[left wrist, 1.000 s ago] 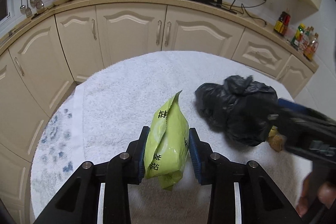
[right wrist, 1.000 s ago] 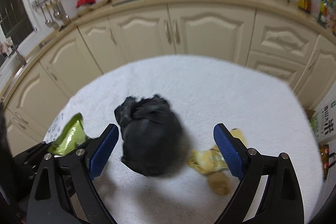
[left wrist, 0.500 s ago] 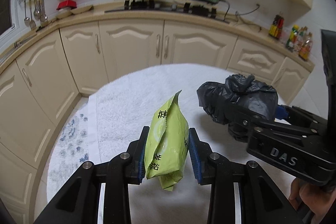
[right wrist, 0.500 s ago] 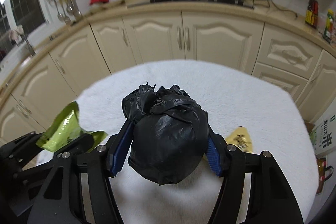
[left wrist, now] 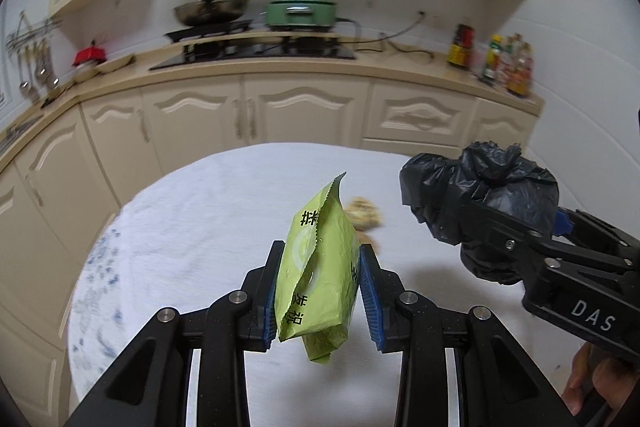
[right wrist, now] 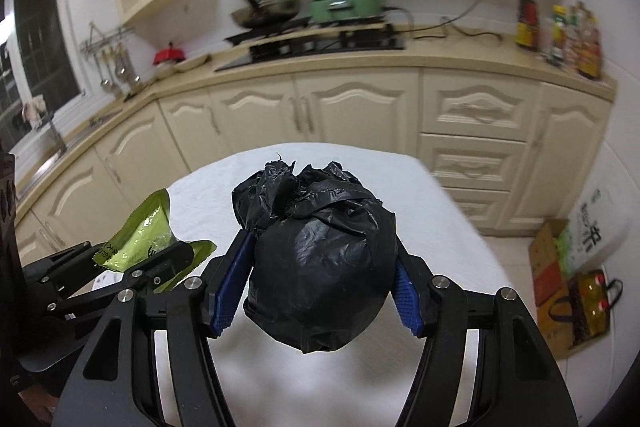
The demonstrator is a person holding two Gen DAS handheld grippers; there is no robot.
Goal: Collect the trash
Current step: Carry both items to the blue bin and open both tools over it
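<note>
In the left wrist view, the left gripper (left wrist: 322, 291) is clamped on a green snack packet (left wrist: 320, 275), which stands upright between the blue pads and hangs clear of the white table (left wrist: 192, 227). To the right, the right gripper (left wrist: 516, 227) comes in from the side with a knotted black trash bag (left wrist: 480, 187) held in it, also off the table. Behind the packet a yellowish scrap (left wrist: 364, 213) lies on the cloth; it is blurred, so what it is cannot be told.

In the right wrist view, the right gripper (right wrist: 316, 281) has its pads pressed against both sides of the black trash bag (right wrist: 320, 267), which bulges out above and below them. The green snack packet (right wrist: 140, 243) shows at the left, held in the left gripper (right wrist: 160, 267), whose fingers are partly cut off by the frame edge.

Judging from this, two pieces of trash are picked up and at least the yellowish scrap is left on the table. No bin shows in either view, so where the trash should go cannot be seen. The bag hides the table right under it, and the near edge of the table is cut off.
</note>
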